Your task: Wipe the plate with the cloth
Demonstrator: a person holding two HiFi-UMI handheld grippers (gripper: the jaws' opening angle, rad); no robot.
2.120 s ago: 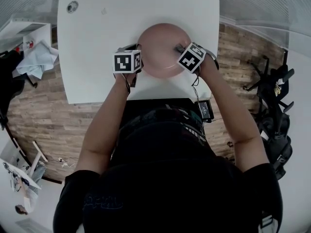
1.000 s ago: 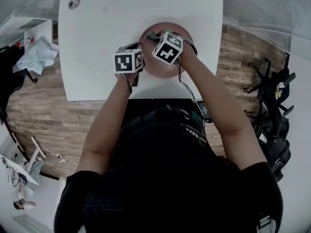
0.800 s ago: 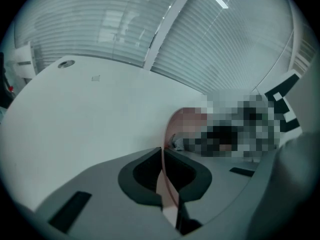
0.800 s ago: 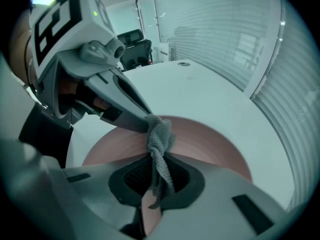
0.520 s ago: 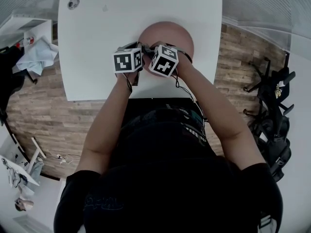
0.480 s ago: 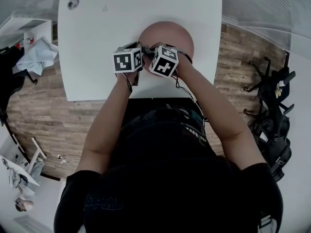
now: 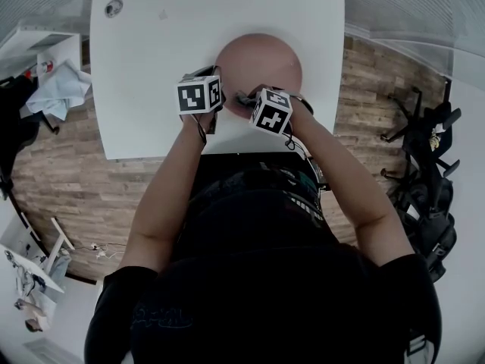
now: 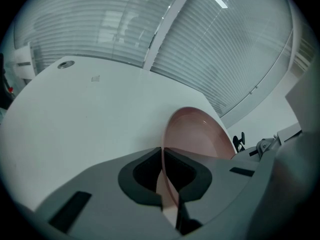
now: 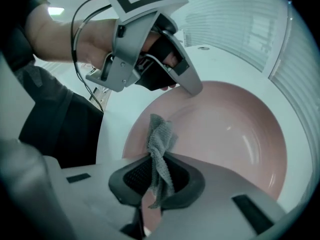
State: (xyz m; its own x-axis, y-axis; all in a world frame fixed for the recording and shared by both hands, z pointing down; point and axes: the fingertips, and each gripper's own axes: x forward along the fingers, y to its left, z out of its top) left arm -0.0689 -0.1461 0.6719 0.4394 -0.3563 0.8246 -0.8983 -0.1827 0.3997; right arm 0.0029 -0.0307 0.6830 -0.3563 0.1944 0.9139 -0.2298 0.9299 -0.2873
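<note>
**Plate wipe: left clamping the rim, right holding the cloth at the near edge**

- Pink plate is sitting on the white table, toward its near right part. Can't tell whether it is lying flat or is tipped up a bit.
- Left gripper is pinching the plate's left rim. In the left gripper view its jaws are standing narrow, with the thin rim running straight between the pads and the plate extending beyond them. The right gripper view is showing the same grip from the other side: left gripper tip on the rim.
- Right gripper is pointing steeply down at the plate's near-left edge, just beside the left one; the two marker cubes are sitting close together.
- Its jaws are closed on a grey knitted cloth. The cloth is bunching up out of the pads, and the loose end is lying over the plate's inner face, close to the rim on the person's side. Contact looks likely; can't confirm it.
- Rest of the plate's surface is showing bare and glossy.
- Also in the scene: a small round fitting at the table's far left corner and wood-plank floor around the table.
</note>
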